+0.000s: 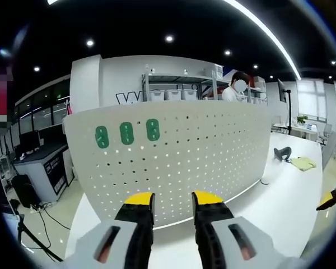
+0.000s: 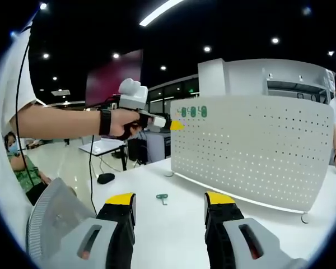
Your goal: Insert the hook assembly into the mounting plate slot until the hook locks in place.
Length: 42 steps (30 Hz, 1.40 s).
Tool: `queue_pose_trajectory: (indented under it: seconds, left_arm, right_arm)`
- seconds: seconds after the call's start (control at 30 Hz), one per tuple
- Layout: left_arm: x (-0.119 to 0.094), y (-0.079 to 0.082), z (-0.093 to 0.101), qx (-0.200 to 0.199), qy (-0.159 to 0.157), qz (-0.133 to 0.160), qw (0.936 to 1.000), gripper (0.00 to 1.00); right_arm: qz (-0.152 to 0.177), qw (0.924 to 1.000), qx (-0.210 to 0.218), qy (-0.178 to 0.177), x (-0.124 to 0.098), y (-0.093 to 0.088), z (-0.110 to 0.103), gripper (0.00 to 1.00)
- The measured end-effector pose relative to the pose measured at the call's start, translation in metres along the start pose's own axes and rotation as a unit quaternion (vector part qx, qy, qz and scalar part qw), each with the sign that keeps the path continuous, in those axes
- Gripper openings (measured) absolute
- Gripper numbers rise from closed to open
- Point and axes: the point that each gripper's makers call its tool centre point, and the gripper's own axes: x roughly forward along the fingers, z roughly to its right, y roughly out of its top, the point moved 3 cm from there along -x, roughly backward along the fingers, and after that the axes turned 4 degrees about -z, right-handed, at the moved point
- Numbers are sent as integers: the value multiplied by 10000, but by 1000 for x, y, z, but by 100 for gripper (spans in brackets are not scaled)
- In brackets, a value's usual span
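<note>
Right gripper view: green hook [image 2: 162,198] lies flat on the tabletop [image 2: 173,224], just ahead between the right gripper [image 2: 171,203] fingers, spread and empty; left gripper [image 1: 173,197] also spread, facing the pegboard [image 1: 185,162].

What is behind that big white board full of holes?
Above the pegboard rise metal shelves with bins and a person's upper body. Whatever stands lower is hidden; only specks show through the holes.
</note>
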Motion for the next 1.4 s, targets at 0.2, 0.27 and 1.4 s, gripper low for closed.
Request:
queue_pose_trajectory:
  seconds: [0.2, 0.27, 1.4]
  left_arm:
    - [-5, -19, 6, 16, -145, -98, 9998, 28]
    - [-6, -25, 9, 5, -215, -140, 9997, 28]
    - [-8, -114, 6, 122, -751, -1167, 9902, 31]
  right_arm:
    - [-18, 10000, -26, -9, 2, 1, -4, 50]
    - [-28, 10000, -28, -38, 1, 0, -6, 50]
    - [-303, 9994, 50, -188, 9, -13, -12, 49]
